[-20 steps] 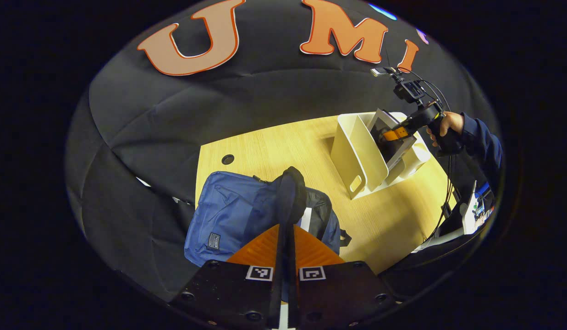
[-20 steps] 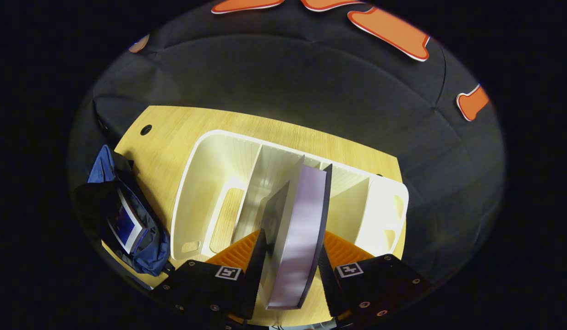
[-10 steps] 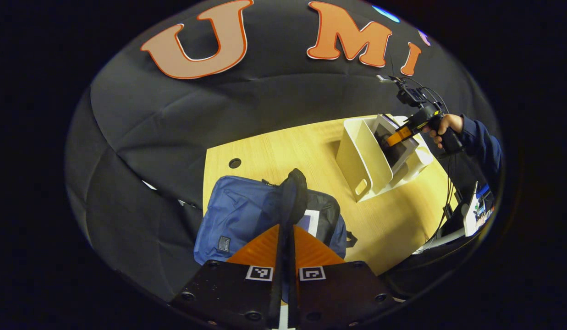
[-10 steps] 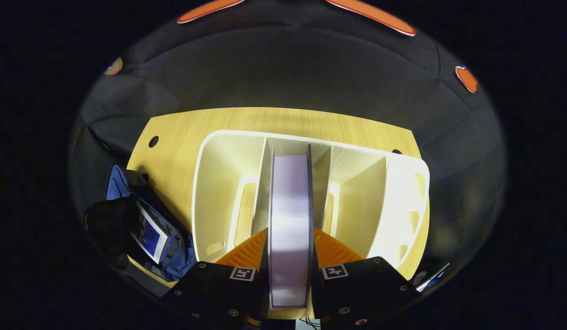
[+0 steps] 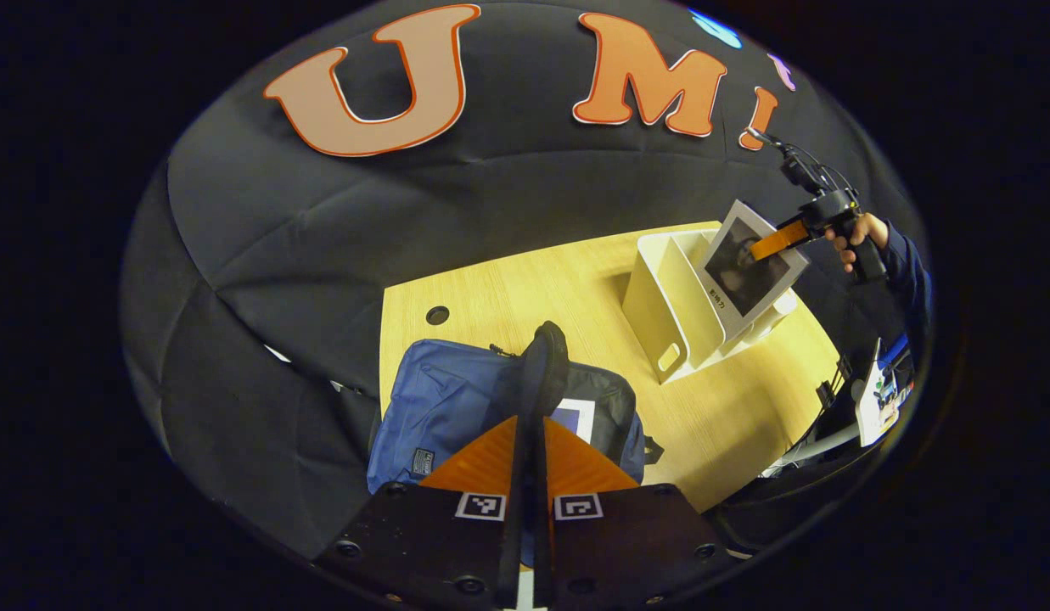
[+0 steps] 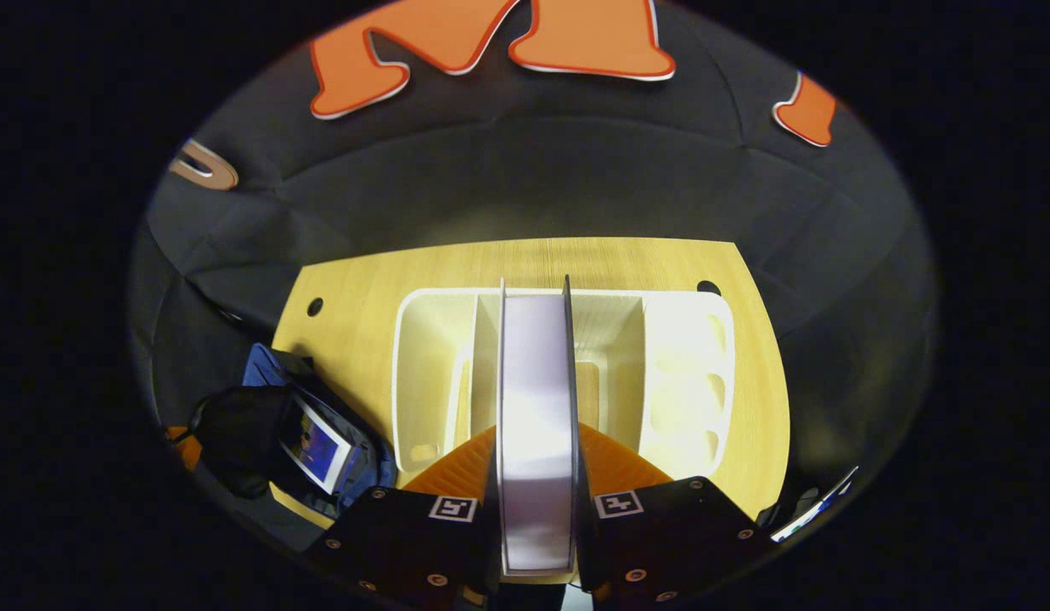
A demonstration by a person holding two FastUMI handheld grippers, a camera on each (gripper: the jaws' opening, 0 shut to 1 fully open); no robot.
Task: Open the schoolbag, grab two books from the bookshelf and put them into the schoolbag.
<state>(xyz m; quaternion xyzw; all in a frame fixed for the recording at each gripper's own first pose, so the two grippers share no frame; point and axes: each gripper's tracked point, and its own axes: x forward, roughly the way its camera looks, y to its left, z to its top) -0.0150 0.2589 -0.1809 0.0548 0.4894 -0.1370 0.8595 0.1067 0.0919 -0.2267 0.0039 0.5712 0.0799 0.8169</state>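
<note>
Lifted clear of the bookshelf [image 6: 686,373], the book [image 6: 535,424] sits clamped in right tongs [image 6: 537,509]; left tongs [image 5: 529,475] pinch the schoolbag [image 5: 457,399] flap at 12 o'clock.

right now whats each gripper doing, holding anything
Left gripper: shut on the schoolbag flap, holding it up.
Right gripper: shut on a book, lifted above the bookshelf.

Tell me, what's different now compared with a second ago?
The right claw, shut on the second book, has lifted it up out of the white bookshelf. The left claw still pinches the blue schoolbag's flap open, with the first book still inside.
</note>
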